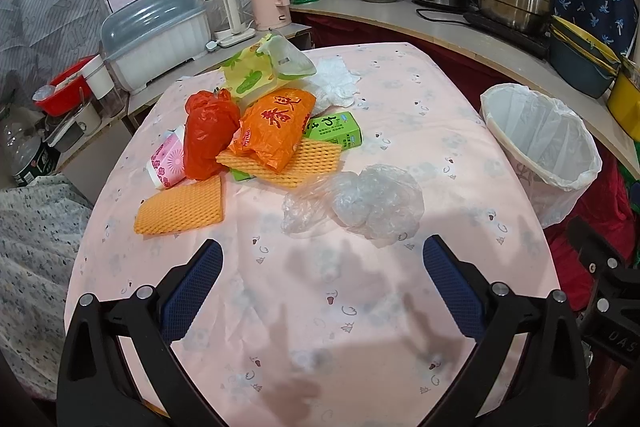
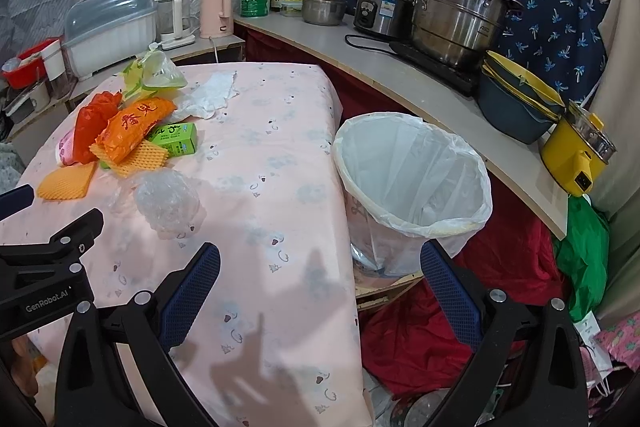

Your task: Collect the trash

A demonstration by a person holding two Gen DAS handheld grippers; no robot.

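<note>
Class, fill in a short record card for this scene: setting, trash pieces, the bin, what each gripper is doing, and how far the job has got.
Setting: table under a pink cloth, beside a kitchen counter
Trash: clear plastic bag, orange bag, red bag, green carton, two orange foam nets, tissue, all lying on the table
Bin: white-lined bin at the table's right edge; liner looks empty
Left gripper: open, above the cloth, holding nothing
Right gripper: open, holding nothing
Progress: nothing collected yet

Counter far edge: pink kettle (image 2: 216, 10), green tin (image 2: 254, 0), rice cooker (image 2: 382, 7), steel steamer pot (image 2: 460, 21); yellow pot (image 2: 576, 155) at rt end.
</note>
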